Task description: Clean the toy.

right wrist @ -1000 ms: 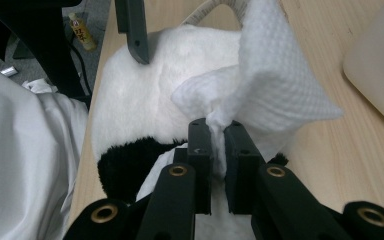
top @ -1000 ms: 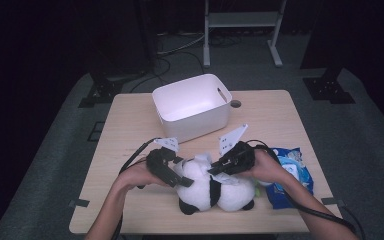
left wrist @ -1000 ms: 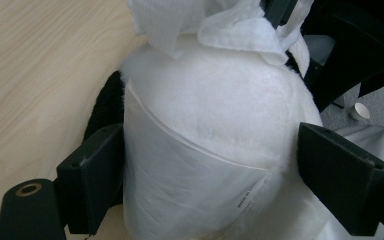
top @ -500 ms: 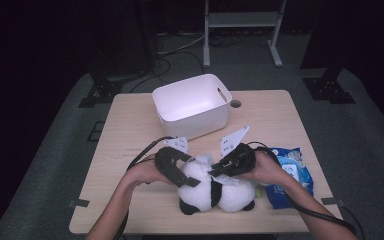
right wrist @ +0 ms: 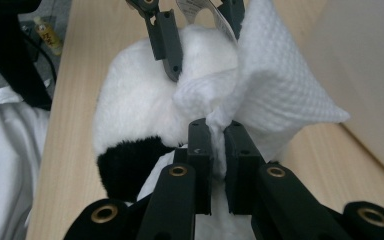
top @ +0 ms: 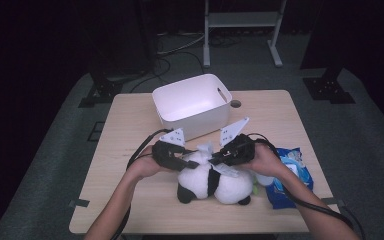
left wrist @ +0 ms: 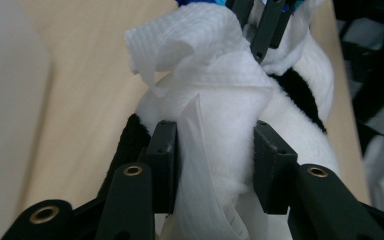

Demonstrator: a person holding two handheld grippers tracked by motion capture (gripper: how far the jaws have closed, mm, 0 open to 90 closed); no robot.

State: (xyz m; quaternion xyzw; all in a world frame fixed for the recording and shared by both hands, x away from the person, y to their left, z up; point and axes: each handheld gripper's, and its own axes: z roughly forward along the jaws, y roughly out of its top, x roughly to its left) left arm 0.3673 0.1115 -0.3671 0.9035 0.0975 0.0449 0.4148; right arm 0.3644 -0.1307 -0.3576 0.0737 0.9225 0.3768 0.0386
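Observation:
A black-and-white panda plush (top: pixel 215 186) lies on the wooden table (top: pixel 130 130) near its front edge. My left gripper (top: pixel 181 161) has just been closing. In the left gripper view its pads (left wrist: pixel 164 150) squeeze the panda's white fur (left wrist: pixel 230 150) and a thin label. My right gripper (top: pixel 220 158) comes in from the right and is shut on a white textured wipe (right wrist: pixel 275 90), pinched at one bunched corner. The wipe (left wrist: pixel 190 35) drapes over the top of the panda (right wrist: pixel 135 115), between the two grippers. The left gripper (right wrist: pixel 200 30) also shows in the right gripper view, just beyond the wipe.
A white plastic bin (top: pixel 200 122) stands just behind the grippers at the table's middle. A blue packet of wipes (top: pixel 291 175) lies at the front right, partly under the right hand. Black cables trail from both grippers toward the front edge.
The left gripper has edged in against the panda and its jaws have closed onto the white fur. The right gripper has kept still, holding the wipe.

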